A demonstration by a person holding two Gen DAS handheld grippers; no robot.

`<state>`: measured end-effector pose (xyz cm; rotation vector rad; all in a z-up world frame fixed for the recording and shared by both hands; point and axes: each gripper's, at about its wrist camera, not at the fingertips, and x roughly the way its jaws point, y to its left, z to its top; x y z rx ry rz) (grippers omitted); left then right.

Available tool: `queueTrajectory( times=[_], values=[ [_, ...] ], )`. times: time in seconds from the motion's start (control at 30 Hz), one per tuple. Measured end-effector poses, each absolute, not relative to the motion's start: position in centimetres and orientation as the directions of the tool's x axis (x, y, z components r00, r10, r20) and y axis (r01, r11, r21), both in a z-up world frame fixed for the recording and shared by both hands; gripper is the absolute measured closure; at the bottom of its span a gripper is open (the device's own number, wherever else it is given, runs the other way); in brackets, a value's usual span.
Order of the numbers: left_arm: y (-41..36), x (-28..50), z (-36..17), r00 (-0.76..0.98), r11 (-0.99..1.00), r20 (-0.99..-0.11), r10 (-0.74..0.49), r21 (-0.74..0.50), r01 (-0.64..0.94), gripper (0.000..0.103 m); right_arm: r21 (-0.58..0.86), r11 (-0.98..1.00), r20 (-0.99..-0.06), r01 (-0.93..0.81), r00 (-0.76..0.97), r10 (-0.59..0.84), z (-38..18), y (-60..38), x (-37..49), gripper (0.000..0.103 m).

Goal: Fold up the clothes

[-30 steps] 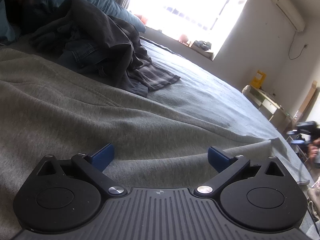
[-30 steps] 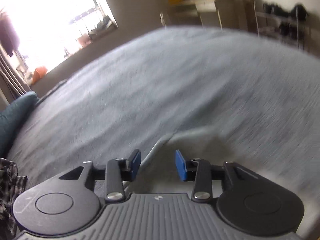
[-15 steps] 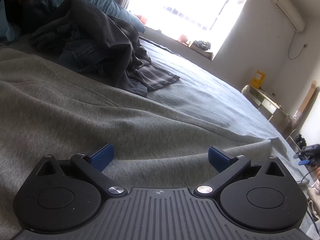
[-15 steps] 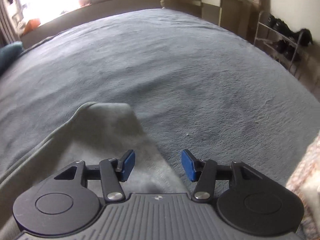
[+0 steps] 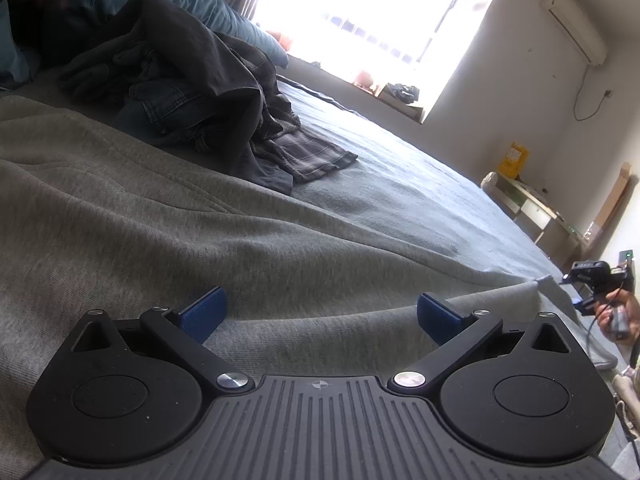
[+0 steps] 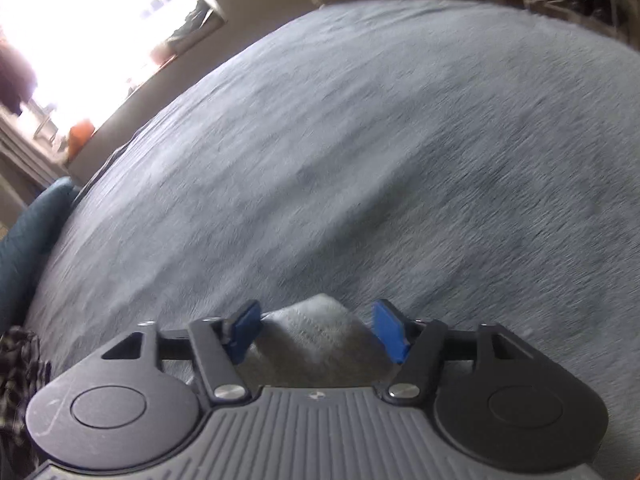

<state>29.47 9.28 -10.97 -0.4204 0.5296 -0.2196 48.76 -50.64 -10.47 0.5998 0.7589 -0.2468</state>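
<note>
A grey sweatshirt-like garment [image 5: 200, 220] lies spread across the bed, running to the right edge of the left wrist view. My left gripper [image 5: 320, 316] hovers low over it, open wide, with only flat cloth beneath the blue pads. My right gripper [image 6: 318, 330] points down at the garment's far corner [image 6: 312, 344], which sticks up between its blue fingers. Its jaws are closing; the left pad brushes the cloth, while the right pad stands clear of it. In the left wrist view the right gripper [image 5: 573, 290] appears small at the far right, held by a hand [image 5: 616, 316].
A pile of dark clothes [image 5: 192, 92] with a plaid piece lies at the back left, teal pillows [image 5: 208, 8] behind it. The blue-grey bed cover [image 6: 360, 140] stretches wide beyond the garment. A desk [image 5: 532, 208] and a bright window stand past the bed.
My right gripper has dropped and swung toward the garment's corner, which now sits between narrower jaws. The left gripper has kept still.
</note>
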Motion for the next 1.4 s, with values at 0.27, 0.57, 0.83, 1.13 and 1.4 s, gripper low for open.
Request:
queueTrajectory(
  times=[0.27,0.57,0.83,1.13,1.4],
  values=[
    [9.2,29.3,-11.0,0.844,0.891,-0.439,-0.31,-0.445,0.096,0.0,0.01,0.99,-0.41,0.144,0.903,-0.127,-6.0,-42.7,43.3,0.088],
    [9.3,29.3,-11.0,0.843,0.889,-0.438,-0.311,-0.447,0.096,0.0,0.016,0.852,-0.507,0.523,0.739,-0.444,-6.5,-47.2,43.5,0.066],
    [9.4,29.4,-11.0,0.843,0.889,-0.438,-0.312,-0.449,0.096,0.0,0.134,0.908,-0.596,0.396,0.764,-0.246,-3.1,-45.2,40.1,0.061],
    [9.5,29.5,-11.0,0.842,0.884,-0.436,-0.317,-0.459,0.095,0.0,0.187,0.826,-0.791,0.531,0.581,-0.194,-3.5,-46.1,32.9,0.04],
    [9.8,29.3,-10.9,0.845,0.87,-0.421,-0.33,-0.483,0.1,0.0,0.246,0.696,-0.876,0.674,0.463,-0.138,-8.4,-48.5,32.1,0.041]
  ],
)
